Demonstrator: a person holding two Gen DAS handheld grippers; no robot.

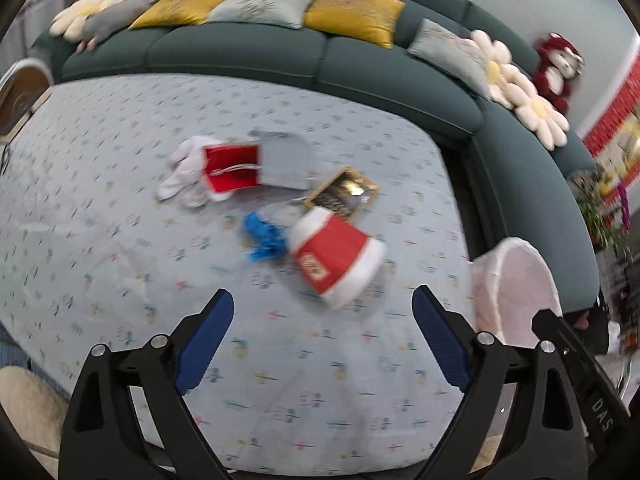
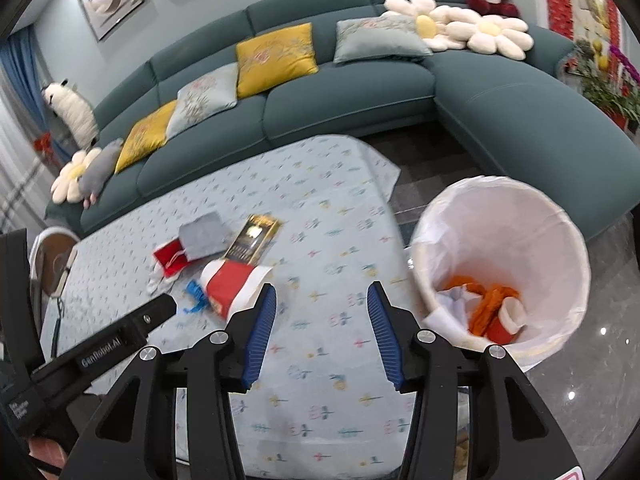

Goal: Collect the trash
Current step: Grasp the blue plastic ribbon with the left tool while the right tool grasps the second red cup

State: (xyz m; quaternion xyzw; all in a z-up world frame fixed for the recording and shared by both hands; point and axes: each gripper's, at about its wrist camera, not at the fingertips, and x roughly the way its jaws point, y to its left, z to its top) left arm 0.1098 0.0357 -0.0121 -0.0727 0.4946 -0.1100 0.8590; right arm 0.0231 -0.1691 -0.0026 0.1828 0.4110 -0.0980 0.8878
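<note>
Red-and-white paper cup (image 1: 334,254) on its side mid-table, nearest of the litter; blue scrap (image 1: 265,236) just left, gold box (image 1: 344,192) and red pouch (image 1: 232,168) farther off; white-lined bin (image 2: 500,264) at right off the table edge, handy for drops; left gripper (image 1: 323,336) spread wide, empty; right gripper (image 2: 322,330) parted, empty.

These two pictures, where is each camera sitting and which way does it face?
Left wrist: sits behind the left claw, tilted down over the table; its open claw and part of the right tool show.
Right wrist: sits behind the right claw, facing table edge and bin; its open claw and the left tool show.
Shared: red-and-white cup, blue scrap, sofa.
</note>
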